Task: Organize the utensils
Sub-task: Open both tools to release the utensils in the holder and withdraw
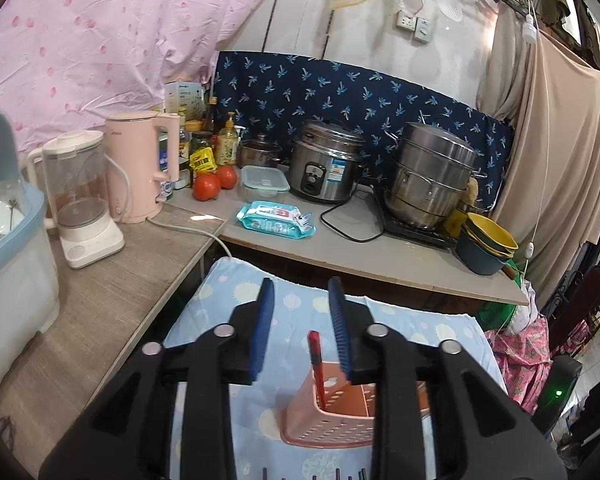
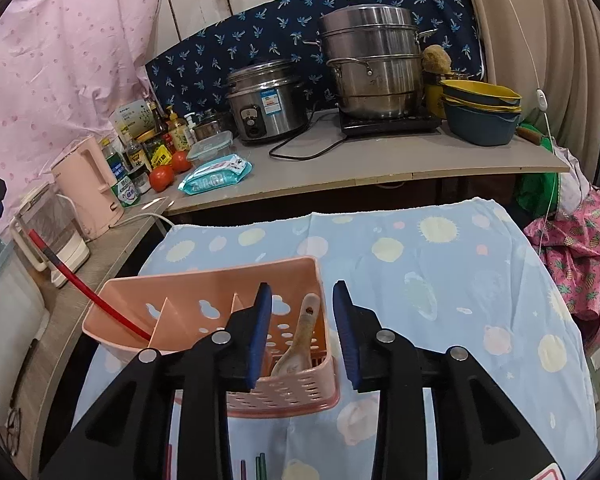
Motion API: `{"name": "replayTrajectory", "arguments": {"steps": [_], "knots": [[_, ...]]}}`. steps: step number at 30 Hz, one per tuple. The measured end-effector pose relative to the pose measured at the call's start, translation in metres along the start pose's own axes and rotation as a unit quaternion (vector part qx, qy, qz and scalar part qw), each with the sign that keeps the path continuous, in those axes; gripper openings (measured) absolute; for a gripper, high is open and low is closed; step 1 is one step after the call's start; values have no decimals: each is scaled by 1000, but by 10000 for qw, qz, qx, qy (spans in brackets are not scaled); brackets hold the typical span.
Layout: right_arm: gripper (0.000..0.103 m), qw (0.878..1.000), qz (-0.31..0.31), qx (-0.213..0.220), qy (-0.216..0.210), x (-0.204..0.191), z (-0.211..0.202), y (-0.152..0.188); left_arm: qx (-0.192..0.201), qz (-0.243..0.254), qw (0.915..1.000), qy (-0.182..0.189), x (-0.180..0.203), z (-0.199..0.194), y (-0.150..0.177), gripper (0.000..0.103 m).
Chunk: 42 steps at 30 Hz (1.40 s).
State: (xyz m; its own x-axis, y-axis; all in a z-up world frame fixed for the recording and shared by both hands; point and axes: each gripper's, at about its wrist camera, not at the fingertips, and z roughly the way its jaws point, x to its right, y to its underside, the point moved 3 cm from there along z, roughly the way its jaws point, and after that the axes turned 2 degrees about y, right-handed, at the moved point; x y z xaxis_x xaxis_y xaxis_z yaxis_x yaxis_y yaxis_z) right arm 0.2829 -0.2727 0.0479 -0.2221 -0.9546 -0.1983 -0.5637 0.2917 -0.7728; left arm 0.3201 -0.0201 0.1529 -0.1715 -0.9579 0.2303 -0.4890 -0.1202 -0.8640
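Note:
A pink perforated utensil holder (image 2: 220,292) stands on a table under a light blue patterned cloth (image 2: 440,280). A red chopstick (image 2: 88,292) leans out of its left compartment. A beige rice spoon (image 2: 300,340) lies in its right compartment. My right gripper (image 2: 302,300) is open and empty just above the holder's right end. In the left wrist view the holder (image 1: 324,412) sits below my left gripper (image 1: 300,296), which is open and empty, with the red chopstick (image 1: 316,364) standing up between its fingers. Several chopstick ends (image 2: 256,466) show at the bottom edge.
A counter behind holds a rice cooker (image 1: 324,164), steamer pot (image 1: 432,176), stacked bowls (image 1: 488,248), wet wipes (image 1: 276,220), tomatoes (image 1: 208,186) and bottles. A pink kettle (image 1: 140,168), a blender (image 1: 80,200) and a blue-lidded bin (image 1: 8,232) stand on the left counter.

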Motion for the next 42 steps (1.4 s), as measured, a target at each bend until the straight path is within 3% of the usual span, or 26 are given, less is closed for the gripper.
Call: {"name": "replayTrajectory", "arguments": {"steps": [8,16,31,42], "knots": [[35,9998,-7,163,-84,0,-42,12,-74,23,9999,-103,-12,-25,20,30],[36,9996,-229,173,-13,-4,-90,54,-350,50,9992,-164,-25,-58,65,30],[37,9989,-196,-421,93,12,-143,159,-1236,24,9921,-197,-43,-97,178,30],[37,9956,-257,-899,117,15,-153,222,-1701,-47,9851,-243,-52,-109,235,30]]}}
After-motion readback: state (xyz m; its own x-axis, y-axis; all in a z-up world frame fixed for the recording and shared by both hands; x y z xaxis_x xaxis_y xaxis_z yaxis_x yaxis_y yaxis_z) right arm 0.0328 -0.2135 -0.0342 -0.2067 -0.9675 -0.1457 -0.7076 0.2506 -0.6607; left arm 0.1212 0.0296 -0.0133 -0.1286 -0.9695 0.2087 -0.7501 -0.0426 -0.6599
